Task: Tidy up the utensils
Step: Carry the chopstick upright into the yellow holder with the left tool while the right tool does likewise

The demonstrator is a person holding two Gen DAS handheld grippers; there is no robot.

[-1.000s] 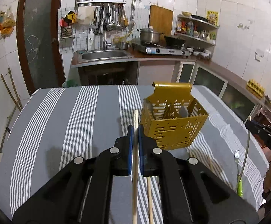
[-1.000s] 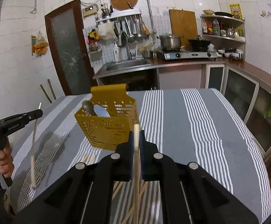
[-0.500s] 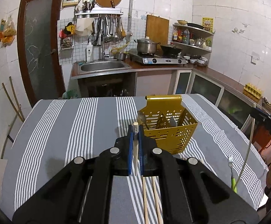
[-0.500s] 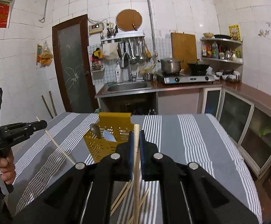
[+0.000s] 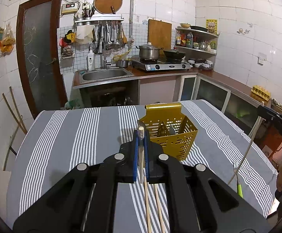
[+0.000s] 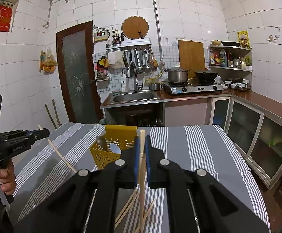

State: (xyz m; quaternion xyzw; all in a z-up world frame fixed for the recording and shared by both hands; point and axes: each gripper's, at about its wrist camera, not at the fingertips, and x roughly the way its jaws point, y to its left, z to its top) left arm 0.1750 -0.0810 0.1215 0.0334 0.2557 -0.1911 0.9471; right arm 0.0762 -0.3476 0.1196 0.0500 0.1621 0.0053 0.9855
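- The left tongs [image 5: 141, 136] are clamped on a pale chopstick [image 5: 141, 155], which stands nearly upright between the blue pads [image 5: 134, 155], its tip poking just above them.
- Beyond the tongs a yellow perforated caddy [image 5: 172, 139] sits on the grey, white-striped tabletop [image 5: 82, 136], with utensil heads showing inside it.
- Two more chopsticks [image 5: 152, 203] lie on the cloth beneath the tongs.
- At the right edge the right tongs [image 5: 265, 111] hold another chopstick [image 5: 251, 139] slanting down.
- A green-handled fork [image 5: 238, 178] lies on the cloth near that chopstick's lower end.
- A sink [image 5: 106, 74] and stove [image 5: 160, 66] line the far wall.
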